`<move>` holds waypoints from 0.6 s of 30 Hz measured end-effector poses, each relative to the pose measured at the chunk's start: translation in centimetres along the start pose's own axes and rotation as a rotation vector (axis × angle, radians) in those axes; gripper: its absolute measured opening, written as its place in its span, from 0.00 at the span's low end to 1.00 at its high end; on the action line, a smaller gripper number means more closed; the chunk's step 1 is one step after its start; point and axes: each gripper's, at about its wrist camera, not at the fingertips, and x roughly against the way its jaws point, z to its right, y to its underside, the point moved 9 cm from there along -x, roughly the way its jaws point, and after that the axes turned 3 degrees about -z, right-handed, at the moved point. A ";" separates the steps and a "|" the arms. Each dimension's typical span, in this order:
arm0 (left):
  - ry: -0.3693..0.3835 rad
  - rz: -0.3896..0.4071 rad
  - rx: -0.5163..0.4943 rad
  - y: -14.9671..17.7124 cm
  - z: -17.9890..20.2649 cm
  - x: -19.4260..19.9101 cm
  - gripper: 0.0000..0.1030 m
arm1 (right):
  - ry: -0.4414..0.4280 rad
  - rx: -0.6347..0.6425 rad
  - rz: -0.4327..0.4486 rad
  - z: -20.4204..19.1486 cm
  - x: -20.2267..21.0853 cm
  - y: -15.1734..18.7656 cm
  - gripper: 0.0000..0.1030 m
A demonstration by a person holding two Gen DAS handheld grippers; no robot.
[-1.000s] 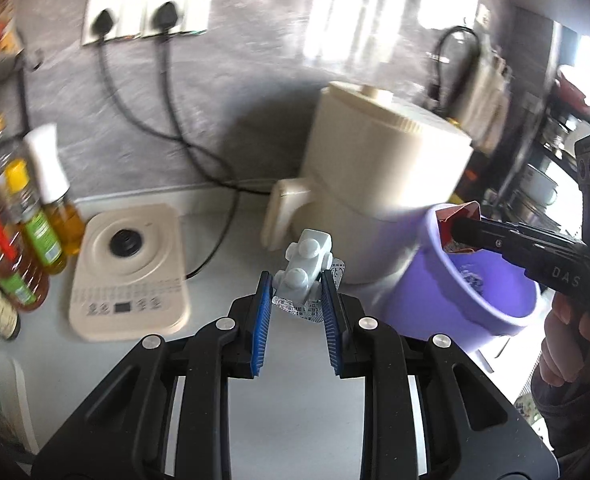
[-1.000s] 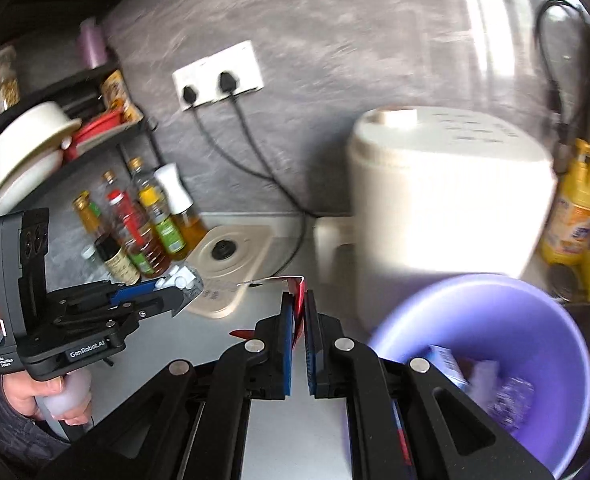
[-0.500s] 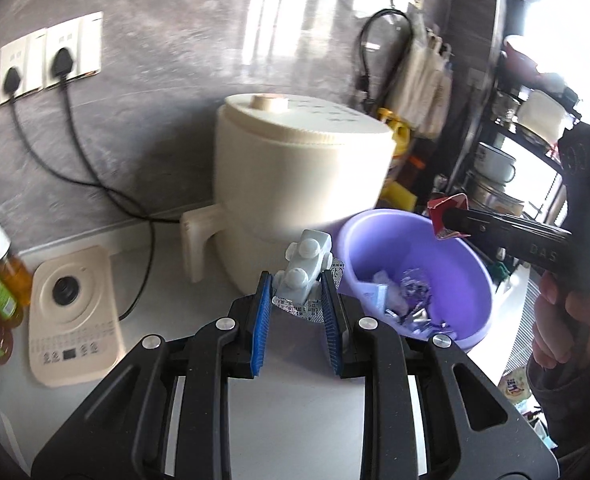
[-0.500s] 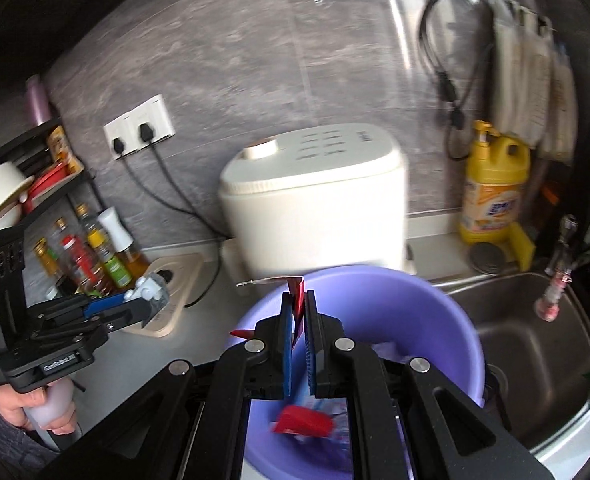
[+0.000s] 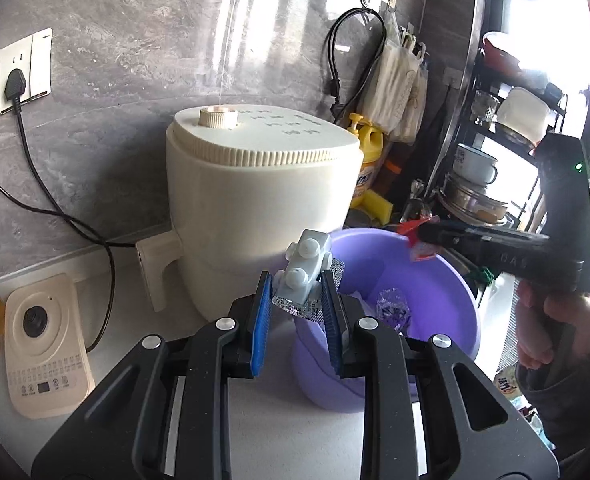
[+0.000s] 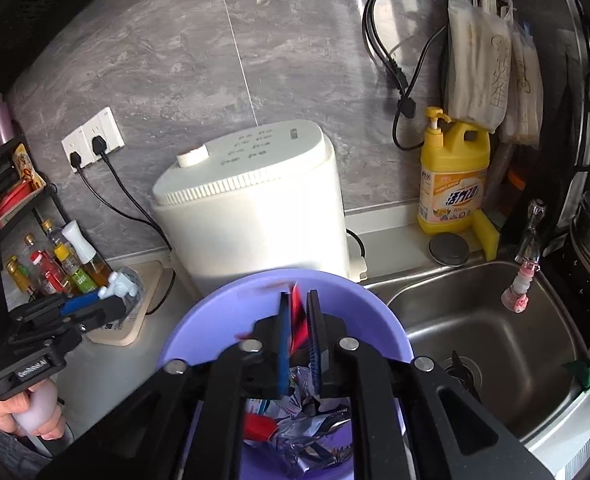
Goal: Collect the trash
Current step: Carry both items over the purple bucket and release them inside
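Left gripper (image 5: 298,312): blue-padded fingers (image 5: 262,320) closed onto a pale grey plastic toy (image 5: 305,270) and a crumpled foil blister pack (image 5: 303,308) pinched beneath it. It is held just left of the purple basin's (image 5: 447,280) near-left rim, above the counter.

Right gripper (image 6: 297,336): jaws parted a little, with a red wrapper (image 6: 297,320) standing in the narrow gap. Whether the pads actually press it cannot be told (the wrapper is blurred). It hovers directly over the basin.

Purple basin: on the pale countertop (image 5: 295,432), touching or just in front of the cream appliance (image 6: 251,216). It holds silver foil scraps (image 6: 307,440) and a red piece (lying left of the foil).

Cream appliance: round-lidded, against the grey wall, its cord running to the wall socket (image 6: 93,138).

Steel sink (image 6: 491,340): right of the basin.

Yellow detergent bottle (image 6: 453,176): on the ledge behind the sink, yellow sponge (image 6: 487,236) just beside it.

Condiment bottles (image 6: 59,264): far left, near a flat cream base unit (image 5: 41,344).
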 end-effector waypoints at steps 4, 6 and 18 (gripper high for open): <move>-0.010 0.013 0.011 -0.6 -1.1 -0.1 0.24 | -0.017 0.003 -0.008 -0.2 -1.4 -0.3 0.37; -0.018 0.019 0.022 -0.8 -1.8 0.1 0.24 | -0.019 0.002 -0.008 0.0 -1.9 -0.6 0.37; 0.034 0.010 -0.012 -1.3 0.4 -1.1 0.24 | 0.022 -0.039 0.018 2.0 1.0 -0.5 0.42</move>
